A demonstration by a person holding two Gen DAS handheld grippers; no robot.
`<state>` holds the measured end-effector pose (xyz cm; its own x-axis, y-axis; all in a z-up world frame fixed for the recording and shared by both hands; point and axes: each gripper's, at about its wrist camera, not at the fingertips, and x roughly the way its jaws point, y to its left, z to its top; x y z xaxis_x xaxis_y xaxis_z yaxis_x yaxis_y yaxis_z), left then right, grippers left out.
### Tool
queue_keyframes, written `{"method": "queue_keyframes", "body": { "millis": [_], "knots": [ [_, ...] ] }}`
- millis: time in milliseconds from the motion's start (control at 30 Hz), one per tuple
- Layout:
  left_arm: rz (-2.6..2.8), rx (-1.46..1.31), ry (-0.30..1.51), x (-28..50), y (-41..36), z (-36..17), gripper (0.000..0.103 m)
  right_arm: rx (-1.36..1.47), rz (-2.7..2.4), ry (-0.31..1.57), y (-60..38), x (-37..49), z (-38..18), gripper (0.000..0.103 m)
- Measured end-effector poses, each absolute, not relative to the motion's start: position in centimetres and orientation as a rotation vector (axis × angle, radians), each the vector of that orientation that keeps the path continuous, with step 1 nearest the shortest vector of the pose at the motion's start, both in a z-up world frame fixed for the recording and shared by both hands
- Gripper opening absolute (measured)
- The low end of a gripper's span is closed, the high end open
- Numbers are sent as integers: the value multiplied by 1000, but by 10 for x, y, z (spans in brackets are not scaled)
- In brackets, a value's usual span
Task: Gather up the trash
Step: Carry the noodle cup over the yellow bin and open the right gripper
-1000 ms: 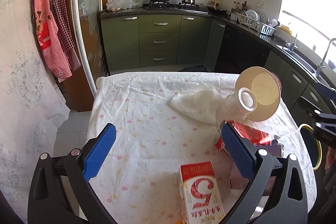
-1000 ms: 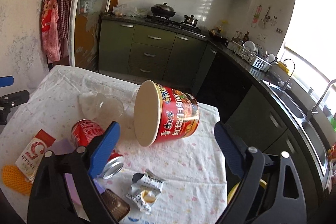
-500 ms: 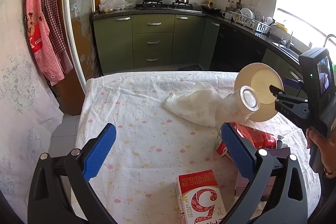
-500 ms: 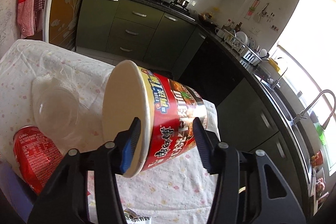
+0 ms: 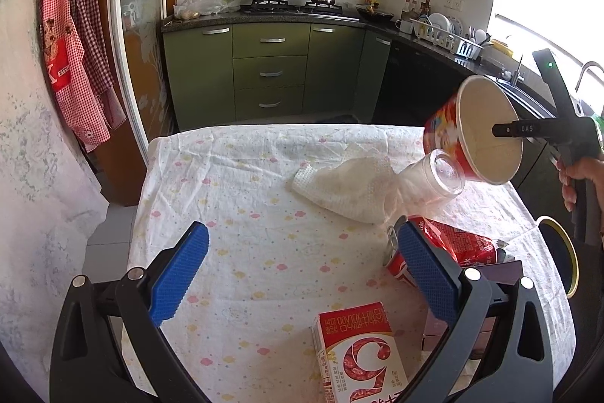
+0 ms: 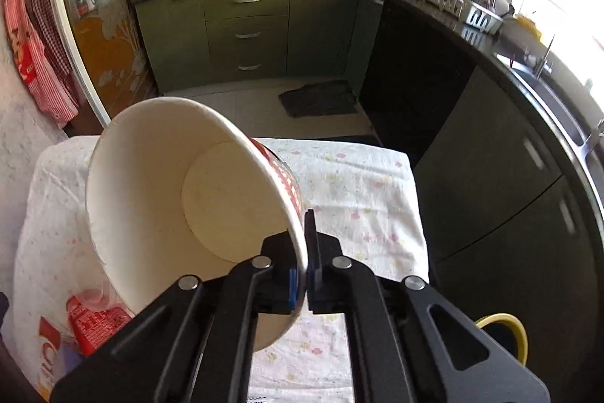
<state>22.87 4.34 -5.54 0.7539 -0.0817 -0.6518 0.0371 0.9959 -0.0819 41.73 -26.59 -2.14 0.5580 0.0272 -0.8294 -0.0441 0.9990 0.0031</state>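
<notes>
My right gripper (image 6: 302,274) is shut on the rim of a red instant-noodle cup (image 6: 181,210) and holds it tilted above the table, its empty white inside facing me. In the left wrist view the cup (image 5: 487,135) hangs at the right, pinched by the right gripper (image 5: 498,130). My left gripper (image 5: 302,278) is open and empty above the table. Under it lie a red and white carton (image 5: 358,354), a crushed red can (image 5: 449,248), a clear plastic cup (image 5: 434,176) and a crumpled white tissue (image 5: 351,187).
The table has a white dotted cloth (image 5: 245,214). A yellow-rimmed bin (image 6: 502,335) stands on the floor off the table's right side, also in the left wrist view (image 5: 558,255). Green kitchen cabinets (image 5: 271,74) stand behind, and a dark counter with a sink (image 6: 547,93) runs along the right.
My right gripper shifted from around the cup's body to pinch its rim and lifted it off the table, turning its mouth toward me. My left gripper stayed open over the table.
</notes>
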Motion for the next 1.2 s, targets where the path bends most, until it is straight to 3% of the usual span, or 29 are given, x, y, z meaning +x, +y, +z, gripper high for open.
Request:
{"method": "queue_keyframes", "body": {
  "millis": [167,467,667,967,1100,1200],
  "knots": [
    [-79,-41,702,219,39,-46,99,147,103,1053,-316,392,-17,3],
    [-123,-11,661,176,17,-19,99,292,-95,1080,-469,275,2,3],
    [-156,13,662,147,-12,-11,99,320,-247,1202,-545,229,-33,3],
    [-182,43,722,125,-50,-19,99,389,-254,1350,-587,238,-103,4],
    [-193,57,760,126,-59,-28,99,391,-244,1401,-584,250,-120,14],
    [-205,68,776,126,-66,-33,99,390,-255,1415,-583,250,-124,16]
  ]
}}
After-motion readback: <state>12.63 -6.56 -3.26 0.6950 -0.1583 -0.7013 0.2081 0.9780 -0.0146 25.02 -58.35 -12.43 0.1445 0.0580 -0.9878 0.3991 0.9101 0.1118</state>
